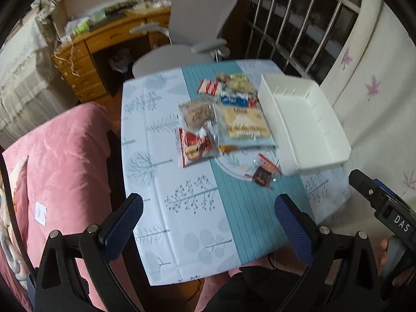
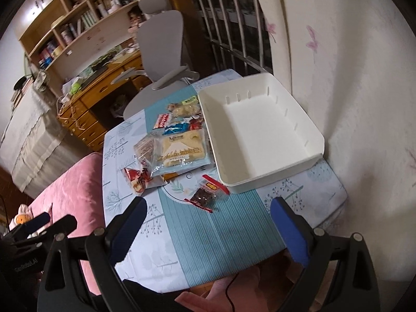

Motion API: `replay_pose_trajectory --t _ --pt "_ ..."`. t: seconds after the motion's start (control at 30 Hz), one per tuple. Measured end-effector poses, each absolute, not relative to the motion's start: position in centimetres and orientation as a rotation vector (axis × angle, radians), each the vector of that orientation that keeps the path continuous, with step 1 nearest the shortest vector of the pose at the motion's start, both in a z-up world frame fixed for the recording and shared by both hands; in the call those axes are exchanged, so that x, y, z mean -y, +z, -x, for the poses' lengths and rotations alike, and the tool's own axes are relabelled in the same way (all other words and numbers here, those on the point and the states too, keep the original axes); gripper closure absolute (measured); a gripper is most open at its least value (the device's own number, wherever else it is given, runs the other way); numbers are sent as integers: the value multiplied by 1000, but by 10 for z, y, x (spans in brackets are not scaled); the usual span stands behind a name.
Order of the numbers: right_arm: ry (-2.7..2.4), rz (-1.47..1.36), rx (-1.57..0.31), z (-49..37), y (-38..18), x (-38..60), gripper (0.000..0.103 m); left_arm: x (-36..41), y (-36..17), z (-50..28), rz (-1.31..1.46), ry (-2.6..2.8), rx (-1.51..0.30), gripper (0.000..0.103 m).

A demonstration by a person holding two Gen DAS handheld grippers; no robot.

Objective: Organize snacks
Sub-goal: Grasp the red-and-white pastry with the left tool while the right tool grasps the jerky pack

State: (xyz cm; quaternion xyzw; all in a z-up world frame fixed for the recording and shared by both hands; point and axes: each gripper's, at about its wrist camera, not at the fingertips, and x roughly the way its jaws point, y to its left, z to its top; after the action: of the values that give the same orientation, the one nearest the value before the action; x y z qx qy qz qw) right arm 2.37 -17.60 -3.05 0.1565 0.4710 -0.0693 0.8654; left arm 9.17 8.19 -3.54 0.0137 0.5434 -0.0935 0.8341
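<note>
Several snack packets lie in a loose pile on a small table [image 1: 182, 208] [image 2: 208, 234]: a large pale cracker bag [image 1: 245, 124] [image 2: 180, 152], a red packet [image 1: 196, 147] [image 2: 141, 178], a brown cookie pack [image 1: 196, 115] [image 2: 145, 147], a blue packet [image 1: 234, 100] [image 2: 176, 128], and a small dark red-trimmed packet [image 1: 265, 173] [image 2: 205, 195] nearest me. An empty white bin [image 1: 309, 127] [image 2: 262, 130] stands right of them. My left gripper [image 1: 208, 223] hovers open over the near table. My right gripper [image 2: 208, 226] is open too, short of the small dark packet.
A grey office chair [image 1: 197, 26] [image 2: 161, 52] stands beyond the table, before a wooden desk [image 1: 104, 46] [image 2: 98, 96] with shelves. A pink blanket [image 1: 65, 169] [image 2: 70, 197] lies left. A wall [image 2: 351, 78] and barred window [image 1: 299, 20] close the right side. A person's hand [image 2: 234, 291] shows below.
</note>
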Motion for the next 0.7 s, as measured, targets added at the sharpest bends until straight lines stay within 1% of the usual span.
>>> replay_pose_trajectory --t 0.3,0.43,0.6,0.7 --pt "-182 -411 -1105 -43 -76 179 7 -86 -70 -139 -67 -235 -1202 2" --pt "-165 -462 -1157 -61 -106 176 7 -87 -93 -167 -52 -247 -1246 2" --pt "-197 -525 -1224 -82 -148 172 7 -85 -138 -202 -21 -258 -1313 2" --pt "-216 -558 -1248 -92 -170 170 13 -87 -166 -217 18 -241 -1353 2"
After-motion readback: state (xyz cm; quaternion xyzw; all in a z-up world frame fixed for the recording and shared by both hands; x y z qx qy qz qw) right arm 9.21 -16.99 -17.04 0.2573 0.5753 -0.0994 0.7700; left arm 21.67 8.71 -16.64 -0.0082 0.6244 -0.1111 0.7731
